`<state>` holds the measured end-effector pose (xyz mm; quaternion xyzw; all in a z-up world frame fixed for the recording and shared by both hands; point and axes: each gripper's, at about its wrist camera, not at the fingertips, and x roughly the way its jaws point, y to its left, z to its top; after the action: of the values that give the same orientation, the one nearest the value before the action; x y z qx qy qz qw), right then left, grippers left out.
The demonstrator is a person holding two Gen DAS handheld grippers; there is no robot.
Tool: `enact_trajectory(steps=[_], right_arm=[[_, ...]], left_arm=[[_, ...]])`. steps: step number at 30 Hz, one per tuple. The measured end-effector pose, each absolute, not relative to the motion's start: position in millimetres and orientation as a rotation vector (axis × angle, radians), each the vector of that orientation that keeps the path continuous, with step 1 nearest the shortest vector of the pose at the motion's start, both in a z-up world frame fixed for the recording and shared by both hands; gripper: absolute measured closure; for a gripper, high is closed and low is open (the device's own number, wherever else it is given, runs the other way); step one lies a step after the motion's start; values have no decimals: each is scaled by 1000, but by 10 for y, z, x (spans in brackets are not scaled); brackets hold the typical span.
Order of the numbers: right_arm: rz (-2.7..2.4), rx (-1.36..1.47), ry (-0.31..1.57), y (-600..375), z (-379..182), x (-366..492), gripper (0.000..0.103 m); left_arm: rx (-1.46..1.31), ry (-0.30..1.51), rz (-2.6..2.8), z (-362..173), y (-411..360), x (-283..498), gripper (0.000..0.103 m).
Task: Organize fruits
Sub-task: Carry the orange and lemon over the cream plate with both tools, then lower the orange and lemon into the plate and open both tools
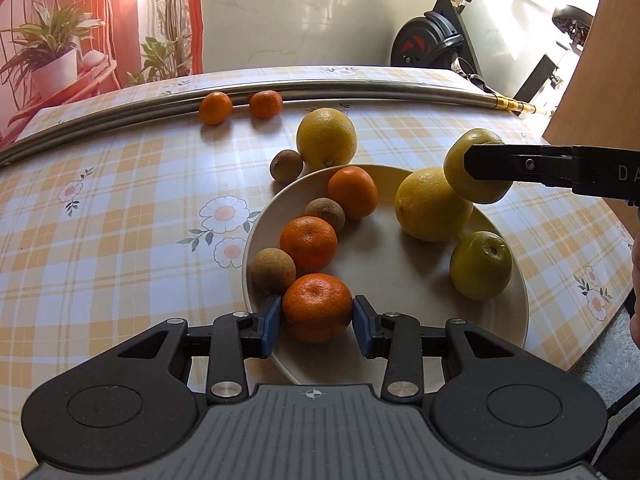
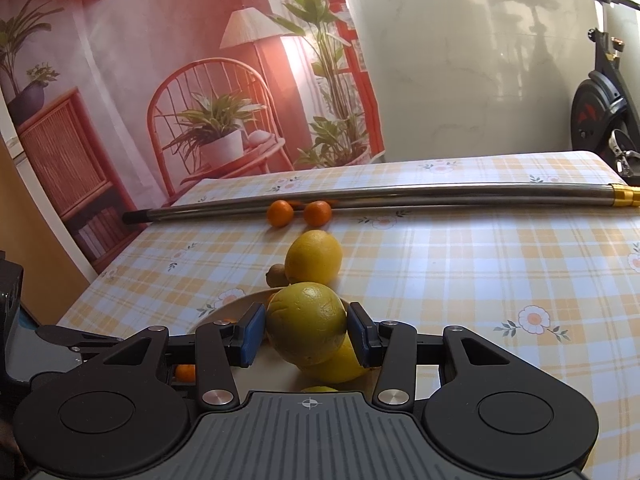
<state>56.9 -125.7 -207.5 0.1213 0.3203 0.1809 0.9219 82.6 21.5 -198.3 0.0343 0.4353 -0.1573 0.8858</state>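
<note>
Over the near rim of a cream plate (image 1: 516,320) on a plaid oilcloth table (image 1: 120,240), the left gripper (image 1: 317,316) clamps a pebbly tangerine (image 1: 317,307) across its middle, while the right gripper (image 2: 306,332) pinches a greenish citrus (image 2: 306,322) above a smooth yellow lemon (image 1: 430,206) at the plate's far right. Both round fruits look light, firm yet bruisable, and likely to roll; gripping them at the widest girth seems safest.

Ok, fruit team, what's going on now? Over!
Left gripper shut on tangerine at plate edge. Right gripper shut on green orange above plate. Nothing blocking.
</note>
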Motion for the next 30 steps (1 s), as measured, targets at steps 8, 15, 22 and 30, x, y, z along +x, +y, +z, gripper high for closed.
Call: enact_trajectory(steps=[8,15,22,30], right_arm=[[377,245,660,-1244,-2087,577,62],[446,158,665,-1067,-2072,642,62],[532,72,697,-774,-2071,721,62],[566,-53,780,-485,-2249,815,62]], left_arm=[[59,893,-319,-1956,232,841,62],[-6,864,-331,-1900,349,739,62],[-68,818,-295,-1798,453,683,62],[-189,756,-213,-1713,723,717,62]])
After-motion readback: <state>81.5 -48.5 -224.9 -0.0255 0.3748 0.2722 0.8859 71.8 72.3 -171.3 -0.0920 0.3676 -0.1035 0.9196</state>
